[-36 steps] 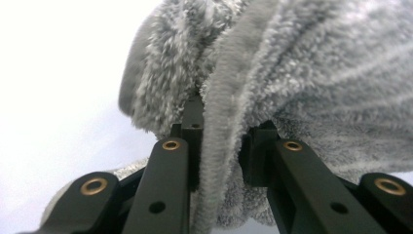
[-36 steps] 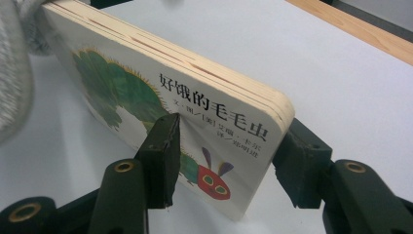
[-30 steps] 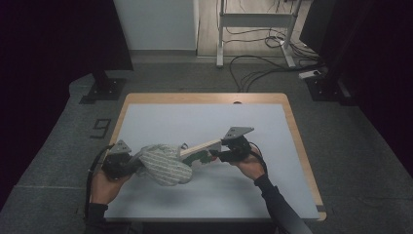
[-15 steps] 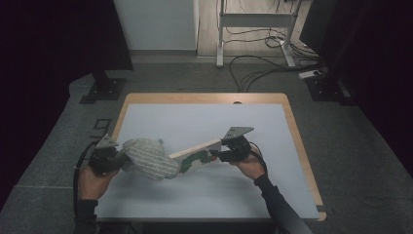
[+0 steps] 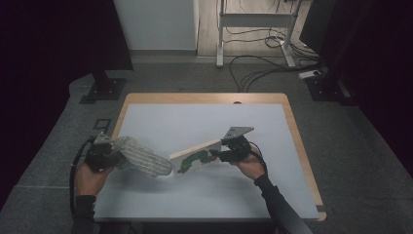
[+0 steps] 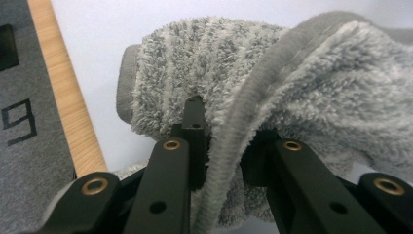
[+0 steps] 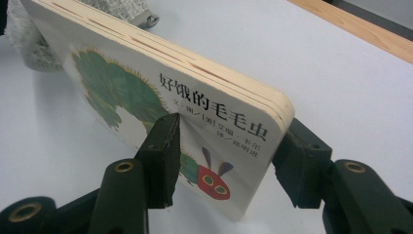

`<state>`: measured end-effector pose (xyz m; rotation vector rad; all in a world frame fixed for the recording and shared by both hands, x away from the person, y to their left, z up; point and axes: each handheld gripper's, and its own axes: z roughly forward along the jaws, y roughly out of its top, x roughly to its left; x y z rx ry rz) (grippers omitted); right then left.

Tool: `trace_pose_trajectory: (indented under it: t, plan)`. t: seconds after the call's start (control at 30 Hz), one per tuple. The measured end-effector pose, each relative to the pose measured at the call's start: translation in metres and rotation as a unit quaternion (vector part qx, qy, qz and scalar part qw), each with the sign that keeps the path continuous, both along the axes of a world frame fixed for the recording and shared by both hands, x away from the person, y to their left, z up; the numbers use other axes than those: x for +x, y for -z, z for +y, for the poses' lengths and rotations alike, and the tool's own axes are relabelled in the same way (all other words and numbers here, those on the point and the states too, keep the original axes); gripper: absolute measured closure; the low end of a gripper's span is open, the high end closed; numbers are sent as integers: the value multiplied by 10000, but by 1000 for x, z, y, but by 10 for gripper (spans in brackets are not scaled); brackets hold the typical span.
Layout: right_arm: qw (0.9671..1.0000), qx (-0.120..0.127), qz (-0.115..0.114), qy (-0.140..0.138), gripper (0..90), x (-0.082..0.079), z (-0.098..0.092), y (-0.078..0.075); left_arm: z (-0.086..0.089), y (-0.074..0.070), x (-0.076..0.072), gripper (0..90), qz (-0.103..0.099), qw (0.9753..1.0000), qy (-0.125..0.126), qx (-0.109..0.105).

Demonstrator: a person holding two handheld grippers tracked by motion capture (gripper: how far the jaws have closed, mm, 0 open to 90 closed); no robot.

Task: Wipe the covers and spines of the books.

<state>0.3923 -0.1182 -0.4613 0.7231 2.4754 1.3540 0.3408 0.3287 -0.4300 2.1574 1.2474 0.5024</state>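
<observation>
Towel (image 6: 272,83) hem clamped between left fingers (image 6: 195,131), book (image 7: 185,112) between right fingers (image 7: 163,146).

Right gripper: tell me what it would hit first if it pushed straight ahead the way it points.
Apart from the book held in the right gripper, the towel comes first, just past the book's far end. Depth is unclear.

grey fluffy towel (image 5: 141,155) bunched at table's left; board book (image 5: 195,157) tilted beside.
</observation>
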Motion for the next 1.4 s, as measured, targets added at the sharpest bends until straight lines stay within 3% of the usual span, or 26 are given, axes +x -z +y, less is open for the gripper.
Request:
trace_pose_trajectory:
  t: [0.37, 0.6, 0.73, 1.0, 1.13, 1.2, 1.4]
  plan:
    - [10000, -26, 0, 10, 452, 0, 0, 0, 2, 3, 9, 756, 102, 9998, -167, 75]
    - [10000, -29, 4, 8, 452, 0, 0, -1, -16, 3, 22, 745, 139, 9999, 55, -34]
    - [10000, -24, 19, -12, 453, -1, -1, -1, -28, 6, 35, 732, 226, 9997, 120, 10]
    - [10000, -1, 44, -12, 453, -1, -1, -1, -53, 25, 58, 685, 474, 9985, 268, -53]
    - [10000, 11, 51, -15, 453, -1, -2, 0, -61, 42, 66, 627, 628, 9975, 330, -36]
    - [10000, 16, 51, -22, 453, -1, -2, 0, -62, 47, 68, 582, 675, 9970, 344, -170]
    - [10000, 31, 57, -31, 452, -1, -2, 0, -51, 43, 65, 322, 613, 9967, 324, -410]
